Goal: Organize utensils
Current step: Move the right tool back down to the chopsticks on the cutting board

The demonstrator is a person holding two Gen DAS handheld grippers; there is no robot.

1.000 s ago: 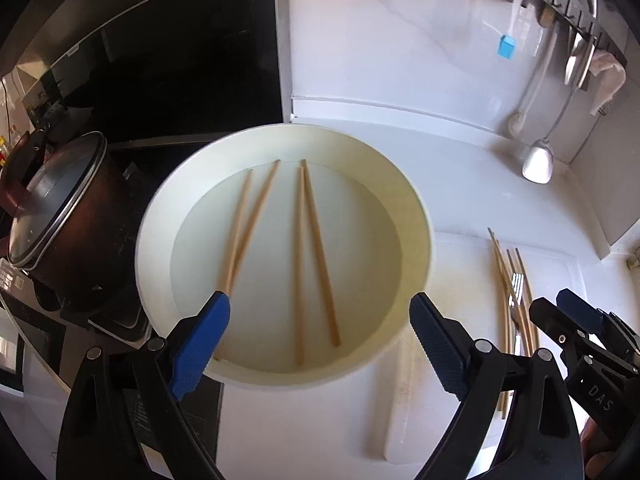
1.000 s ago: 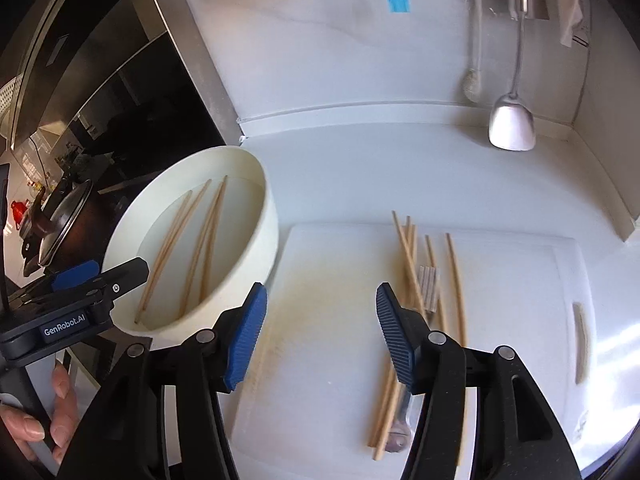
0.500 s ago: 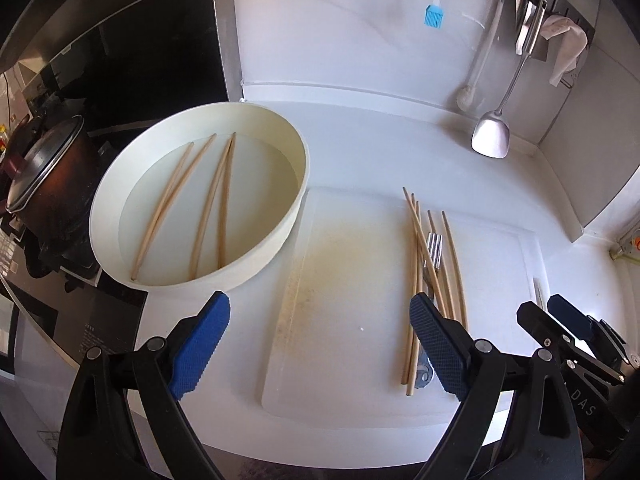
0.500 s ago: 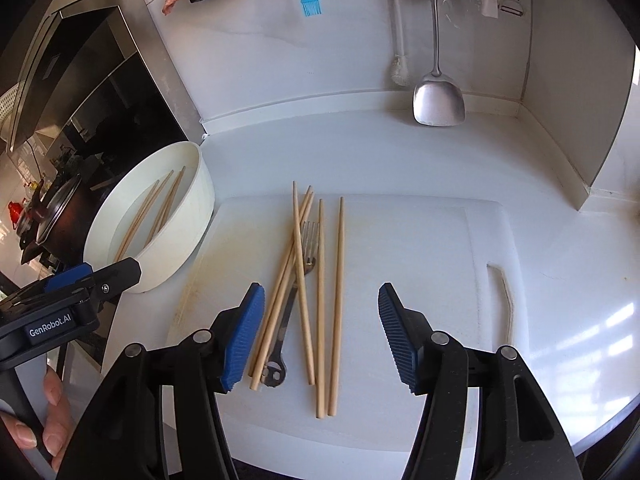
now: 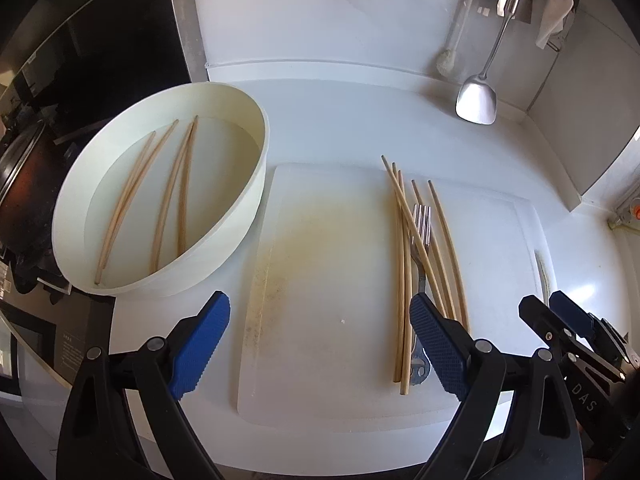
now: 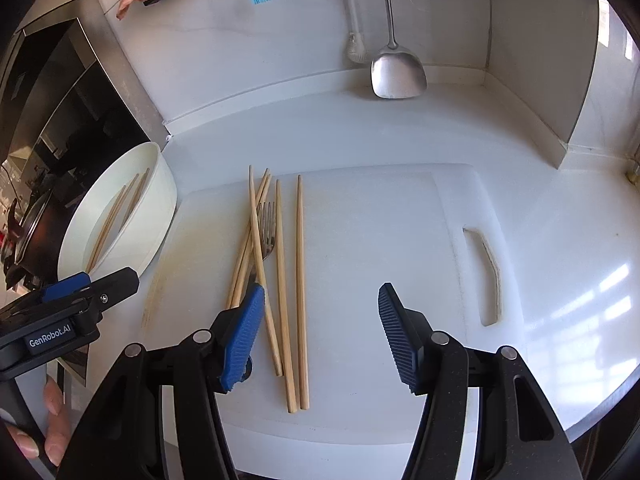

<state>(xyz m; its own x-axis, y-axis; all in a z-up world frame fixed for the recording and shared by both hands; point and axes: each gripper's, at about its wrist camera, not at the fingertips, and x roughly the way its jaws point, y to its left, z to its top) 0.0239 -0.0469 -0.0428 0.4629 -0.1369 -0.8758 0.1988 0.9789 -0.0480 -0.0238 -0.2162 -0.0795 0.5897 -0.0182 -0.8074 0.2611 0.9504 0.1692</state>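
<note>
Both your jaws stand spread with nothing between their pads: the left gripper (image 5: 320, 336) hangs over the near edge of the white cutting board (image 5: 332, 280), and the right gripper (image 6: 320, 328) over the near ends of the loose chopsticks (image 6: 299, 280). Those chopsticks lie lengthwise across the board's middle, with a metal fork (image 6: 267, 228) under the crossed ones. Four more chopsticks (image 5: 160, 200) rest in the cream round bowl (image 5: 256, 184), which touches the board's left edge on the worktop (image 5: 344, 120).
</note>
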